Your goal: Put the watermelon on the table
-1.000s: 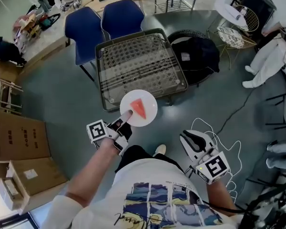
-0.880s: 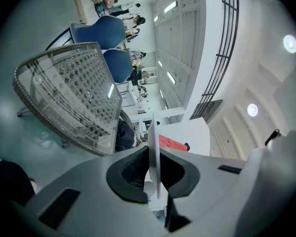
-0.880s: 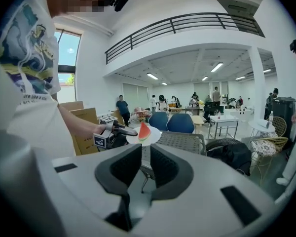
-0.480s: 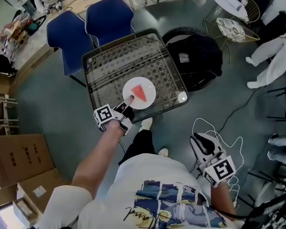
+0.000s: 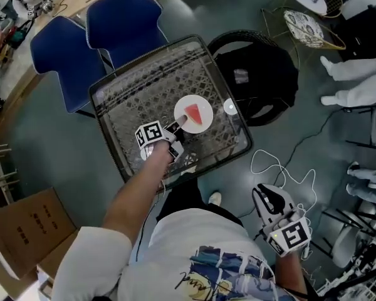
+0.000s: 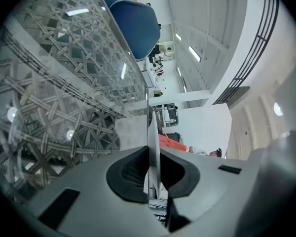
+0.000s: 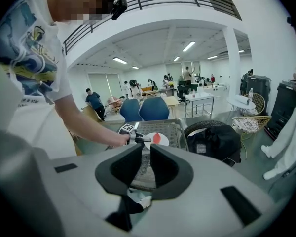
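A red watermelon slice (image 5: 193, 113) lies on a white plate (image 5: 203, 119) over the glass-topped wicker table (image 5: 144, 83), right of its middle. My left gripper (image 5: 177, 127) is shut on the plate's near rim. I cannot tell whether the plate rests on the glass. In the left gripper view the plate's rim (image 6: 153, 142) stands edge-on between the jaws, with the red slice (image 6: 170, 143) just beyond. My right gripper (image 5: 267, 197) hangs low at the right over the floor, away from the table, jaws nearly together with nothing between them. The right gripper view shows the plate (image 7: 162, 141) and left gripper (image 7: 139, 138) far ahead.
Two blue chairs (image 5: 94, 36) stand behind the table. A black bag (image 5: 260, 74) lies on a round chair to its right. A white cable (image 5: 288, 168) loops on the floor near my right gripper. Cardboard boxes (image 5: 22, 227) sit at the left, and a person in white (image 5: 357, 86) at the right.
My left gripper has carried the plate with the slice forward, from the table's near edge to over the glass top. The right gripper has drifted slightly and stays low at the right.
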The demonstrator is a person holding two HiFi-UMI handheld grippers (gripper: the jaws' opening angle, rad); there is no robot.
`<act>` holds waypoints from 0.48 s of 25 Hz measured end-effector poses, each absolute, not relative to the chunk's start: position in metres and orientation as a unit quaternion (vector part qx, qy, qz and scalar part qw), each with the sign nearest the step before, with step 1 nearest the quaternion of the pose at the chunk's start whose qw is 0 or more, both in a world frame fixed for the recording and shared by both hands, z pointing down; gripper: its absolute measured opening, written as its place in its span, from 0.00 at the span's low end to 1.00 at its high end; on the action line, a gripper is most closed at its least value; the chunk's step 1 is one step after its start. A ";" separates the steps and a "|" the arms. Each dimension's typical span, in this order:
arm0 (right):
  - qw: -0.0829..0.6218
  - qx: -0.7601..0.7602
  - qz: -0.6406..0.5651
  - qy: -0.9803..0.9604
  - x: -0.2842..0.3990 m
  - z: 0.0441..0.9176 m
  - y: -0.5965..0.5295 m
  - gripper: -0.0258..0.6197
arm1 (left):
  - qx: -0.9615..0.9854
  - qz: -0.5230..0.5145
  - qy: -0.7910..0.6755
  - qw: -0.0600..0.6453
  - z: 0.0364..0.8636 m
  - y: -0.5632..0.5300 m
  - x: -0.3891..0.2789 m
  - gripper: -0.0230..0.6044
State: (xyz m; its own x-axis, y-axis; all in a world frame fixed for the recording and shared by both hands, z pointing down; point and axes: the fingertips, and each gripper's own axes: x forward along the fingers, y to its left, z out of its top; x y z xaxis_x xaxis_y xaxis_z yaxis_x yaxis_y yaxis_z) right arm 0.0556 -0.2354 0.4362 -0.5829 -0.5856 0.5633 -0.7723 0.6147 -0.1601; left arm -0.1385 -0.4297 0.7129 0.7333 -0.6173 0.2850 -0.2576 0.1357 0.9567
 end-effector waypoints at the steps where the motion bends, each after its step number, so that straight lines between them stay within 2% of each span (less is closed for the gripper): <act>1: 0.238 0.394 0.205 -0.864 0.054 0.439 -0.239 0.13 | 0.641 -0.127 -0.340 0.676 0.721 -0.437 -0.136 0.08; 12: 0.250 0.419 0.238 -0.840 0.059 0.454 -0.259 0.13 | 0.638 -0.067 -0.345 0.685 0.761 -0.477 -0.123 0.08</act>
State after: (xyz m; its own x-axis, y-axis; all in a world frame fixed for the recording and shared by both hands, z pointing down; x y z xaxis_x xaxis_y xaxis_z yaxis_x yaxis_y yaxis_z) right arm 0.0588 -0.2585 0.4535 -0.5248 -0.5845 0.6189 -0.8222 0.5362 -0.1908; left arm -0.1230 -0.4766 0.7615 0.7527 -0.5318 0.3883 -0.3490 0.1778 0.9201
